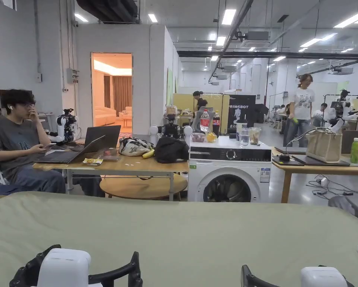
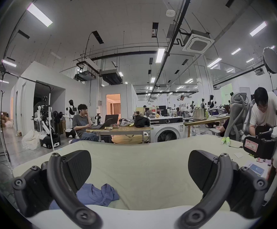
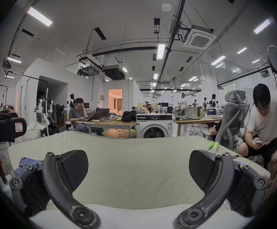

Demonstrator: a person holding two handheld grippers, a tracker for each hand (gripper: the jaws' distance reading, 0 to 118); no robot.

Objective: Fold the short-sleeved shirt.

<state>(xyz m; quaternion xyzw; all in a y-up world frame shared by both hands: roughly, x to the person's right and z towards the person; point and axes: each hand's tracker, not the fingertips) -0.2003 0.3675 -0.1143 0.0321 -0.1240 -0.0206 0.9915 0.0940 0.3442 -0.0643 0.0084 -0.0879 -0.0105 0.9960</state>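
The left gripper (image 2: 139,169) and the right gripper (image 3: 138,169) both hang with jaws spread wide and nothing between them, above a broad pale green cloth-covered table (image 1: 181,231) that takes up the lower half of every frame. In the head view the table's far edge runs across the middle of the frame, and the stretch of cloth from there down to the gripper housings at the bottom edge lies bare and open. The blue short-sleeved shirt (image 2: 98,195) lies crumpled on the cloth at the lower left of the left gripper view, just beside that gripper's left jaw and partly behind it; in the right gripper view a small bit of it peeks out at the left, behind the jaw mount. Two small green bottles (image 3: 213,145) lie near the table's far right edge, in the right middle of the right gripper view; the head view catches the end of one at its right border. Both gripper views show a person in a white shirt (image 3: 263,123) bent beside a grey office chair (image 3: 232,117) at the right. Beyond the far edge stands a white washing machine (image 1: 228,175) at frame centre, with a seated person (image 1: 17,142) at a wooden desk (image 1: 129,164) to its left.
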